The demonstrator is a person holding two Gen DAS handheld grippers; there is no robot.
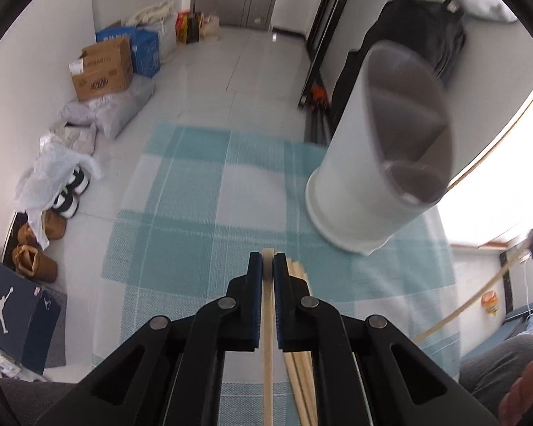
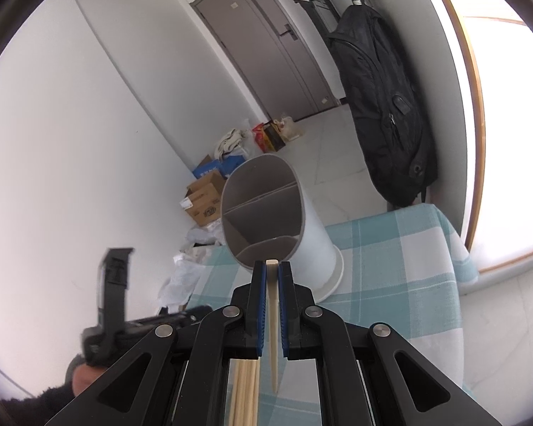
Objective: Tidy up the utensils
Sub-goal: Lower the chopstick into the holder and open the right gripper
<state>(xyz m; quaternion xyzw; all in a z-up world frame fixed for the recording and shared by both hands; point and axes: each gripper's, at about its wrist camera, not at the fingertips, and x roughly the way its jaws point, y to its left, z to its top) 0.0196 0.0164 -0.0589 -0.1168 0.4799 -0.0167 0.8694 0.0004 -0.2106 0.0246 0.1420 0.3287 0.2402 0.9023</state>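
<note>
- Here, in the left wrist view, my left gripper (image 1: 267, 261) is clamping its blue pads on a single chopstick (image 1: 267, 305). Its long axis is running straight along the fingers, its squared end poking just past the tips toward the far edge of the checked tablecloth (image 1: 195, 220). A loose bundle of chopsticks (image 1: 300, 365) is lying on the cloth just right of the jaws, roughly parallel. The white utensil holder (image 1: 373, 177) is standing ahead to the right, blurred, its divided mouth tilting toward the lens. At far right another chopstick (image 1: 472, 301) is slanting up toward the dark shape of the other gripper.
- Over in the right wrist view, my right gripper (image 2: 272, 266) is gripping its own chopstick (image 2: 273, 319), thick end forward, pointing at the holder's (image 2: 316, 241) rim, thin tip hanging back below the jaws. Only this view is showing the holder's compartments sharply and the left gripper's (image 2: 113, 284) body from outside, held by a hand (image 2: 85, 380).
</note>
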